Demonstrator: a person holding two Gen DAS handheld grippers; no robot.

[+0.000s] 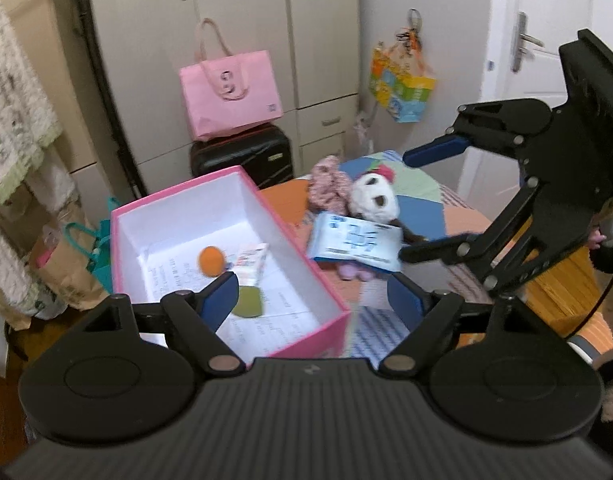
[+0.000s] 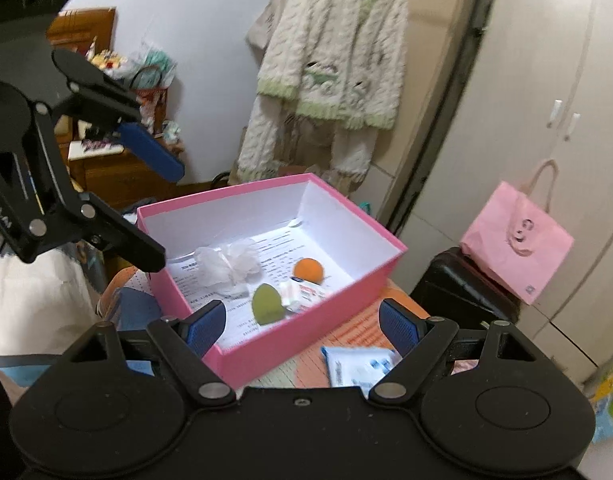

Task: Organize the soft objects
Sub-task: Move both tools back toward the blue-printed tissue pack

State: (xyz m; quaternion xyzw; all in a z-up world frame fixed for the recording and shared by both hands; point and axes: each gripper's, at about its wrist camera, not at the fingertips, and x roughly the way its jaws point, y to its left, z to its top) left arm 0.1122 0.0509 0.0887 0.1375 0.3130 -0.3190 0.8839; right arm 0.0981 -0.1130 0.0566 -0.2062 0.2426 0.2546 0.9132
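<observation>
Hovering over the near end of the pink box [image 1: 210,248], the left gripper [image 1: 312,300] has its blue pads spread apart with nothing between them. Right gripper [image 2: 302,326] likewise spread wide, empty, above the box's near corner.

Box sits open on the patchwork-covered table [image 1: 446,208]. Inside, on printed paper: orange ball [image 2: 307,270] toward the far right, green sponge [image 2: 267,303] nearer, small tube [image 2: 306,294] just beside the sponge, white mesh puff [image 2: 230,266] at the left.

Outside the box, to its right in the left wrist view: blue-and-white tissue pack [image 1: 356,246] lying across a panda plush [image 1: 373,198]; floral fabric piece [image 1: 330,184] just beyond, touching the plush.

Background: pink tote bag [image 1: 230,92] on a black suitcase [image 1: 242,156] against the cabinets; fleece garment [image 2: 326,68] hanging on the wall.
</observation>
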